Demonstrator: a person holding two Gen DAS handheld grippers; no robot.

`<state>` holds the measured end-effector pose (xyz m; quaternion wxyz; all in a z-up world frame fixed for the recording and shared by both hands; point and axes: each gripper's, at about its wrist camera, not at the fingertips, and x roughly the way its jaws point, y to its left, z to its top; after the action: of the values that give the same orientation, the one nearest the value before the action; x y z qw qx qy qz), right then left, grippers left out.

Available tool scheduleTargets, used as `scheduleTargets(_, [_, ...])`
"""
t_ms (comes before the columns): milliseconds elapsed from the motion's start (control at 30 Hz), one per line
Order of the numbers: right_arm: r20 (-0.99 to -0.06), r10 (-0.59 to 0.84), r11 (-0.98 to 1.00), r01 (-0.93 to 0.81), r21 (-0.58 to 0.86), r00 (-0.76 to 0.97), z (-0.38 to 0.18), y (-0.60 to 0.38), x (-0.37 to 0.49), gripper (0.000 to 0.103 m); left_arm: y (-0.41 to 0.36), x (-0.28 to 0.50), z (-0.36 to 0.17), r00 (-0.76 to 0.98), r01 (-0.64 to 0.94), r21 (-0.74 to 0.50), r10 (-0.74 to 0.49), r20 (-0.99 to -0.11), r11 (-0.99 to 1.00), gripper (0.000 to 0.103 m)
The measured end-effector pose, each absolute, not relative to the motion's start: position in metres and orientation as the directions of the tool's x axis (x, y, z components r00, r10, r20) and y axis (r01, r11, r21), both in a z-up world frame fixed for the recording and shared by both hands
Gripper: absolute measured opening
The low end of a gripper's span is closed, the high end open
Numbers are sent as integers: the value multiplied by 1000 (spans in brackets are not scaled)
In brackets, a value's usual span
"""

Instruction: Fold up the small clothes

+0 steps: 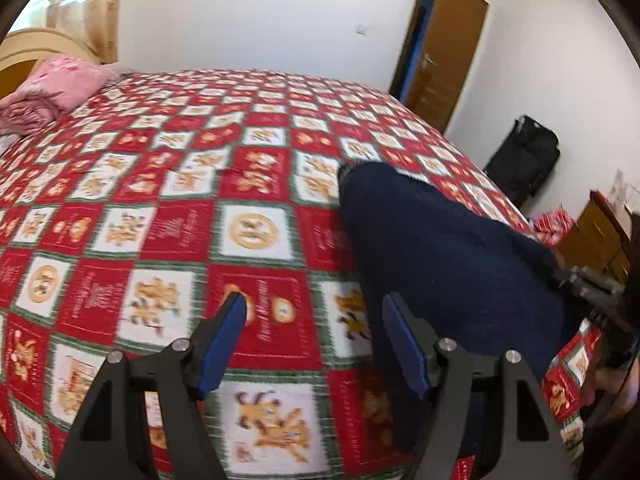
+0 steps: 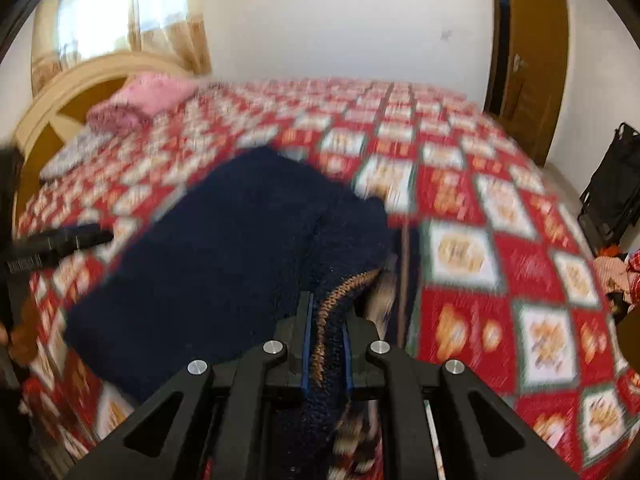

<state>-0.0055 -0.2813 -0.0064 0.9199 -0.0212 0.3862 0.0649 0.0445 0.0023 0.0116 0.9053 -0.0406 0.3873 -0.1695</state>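
A home bedroom, a wide bed (image 1: pixel 168 216) in a red checked bedspread stretching ahead of the hand-held gripper, pink pillow (image 1: pixel 68 80) lying far left by the headboard (image 2: pixel 60 104), curtained window (image 2: pixel 120 12) glowing behind, wooden door (image 1: pixel 444 48) standing open far right.

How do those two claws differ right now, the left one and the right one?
The left claw stands open with nothing between its blue pads, over the patterned bedspread. The right claw is shut on the edge of the navy knit garment. The left sits beside the garment without touching it; the right grips it. Both are black with blue pads.
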Motion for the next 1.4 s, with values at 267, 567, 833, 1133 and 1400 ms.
scheduleTargets(267, [-744,157,987,-124,100,650,-34,-283,-5,13,-35,35,3,639,335,-96,-301,-709,937,73])
scheduleTargets(567, [-667,340,901,-27,433,663,-19,-327,-12,17,-31,34,-3,633,341,-79,-291,-718,937,78])
scheduleTargets(833, [-650,279,930,-31,366,707,-5,-319,31,60,-42,29,-10,633,331,-56,-266,-727,942,78])
scheduleTargets(1133, [-746,221,973,-91,212,628,-35,-292,83,21,-57,25,-20,647,351,45,-208,-734,935,79])
scheduleTargets(1400, [-666,-7,996,-52,-69,746,16,-294,59,9,-72,19,-15,682,367,151,-156,-715,918,78])
